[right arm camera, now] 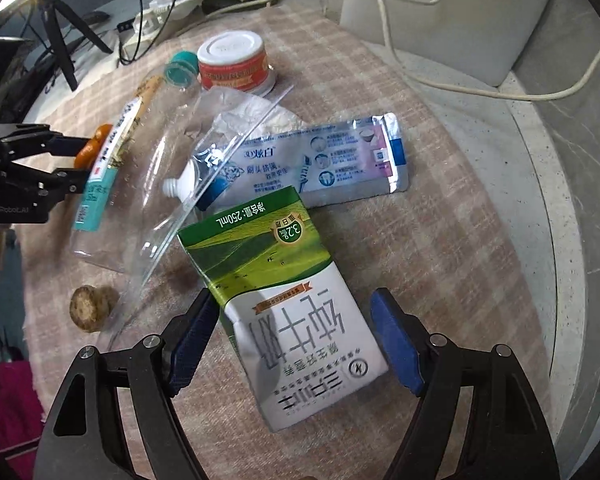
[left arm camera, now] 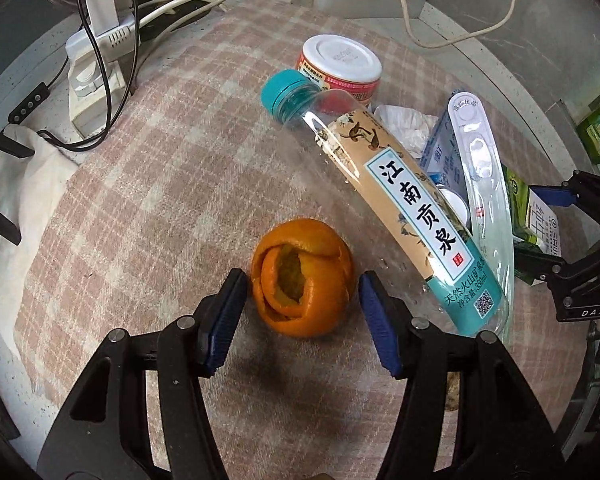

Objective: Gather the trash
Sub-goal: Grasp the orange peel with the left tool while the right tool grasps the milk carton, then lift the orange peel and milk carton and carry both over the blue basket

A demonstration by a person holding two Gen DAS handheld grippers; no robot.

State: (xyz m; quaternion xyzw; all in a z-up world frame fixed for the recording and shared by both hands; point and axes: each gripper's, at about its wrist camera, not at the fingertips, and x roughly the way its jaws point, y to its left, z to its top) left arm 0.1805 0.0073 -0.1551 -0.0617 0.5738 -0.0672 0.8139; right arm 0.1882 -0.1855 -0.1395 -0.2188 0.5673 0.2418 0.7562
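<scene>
I have both tools spread wide and holding nothing. My left gripper (left arm camera: 302,280) straddles the orange peel (left arm camera: 303,277), one pad just beside each flank, and my right gripper (right arm camera: 295,316) brackets the near end of the milk carton (right arm camera: 283,312), left pad touching or nearly touching its edge, right pad still apart from it. I'll take the water bottle (left arm camera: 384,200) as my landmark: the peel lies on the checked cloth (left arm camera: 159,168) just to the bottle's left near its base, the carton lies beyond the bottle's right side, and the toothpaste tube (right arm camera: 312,160), crumpled tissue (right arm camera: 255,116) and red-labelled jar (right arm camera: 235,64) cluster near its cap end. My worry on the left is that the peel is a hollow shell; squeezing hard could collapse it or spit it sideways into the bottle, which would likely roll. On the right, the carton looks partly flattened, so closing across it may buckle it or drag the clear plastic sheet (right arm camera: 171,216) overlapping its far corner.
</scene>
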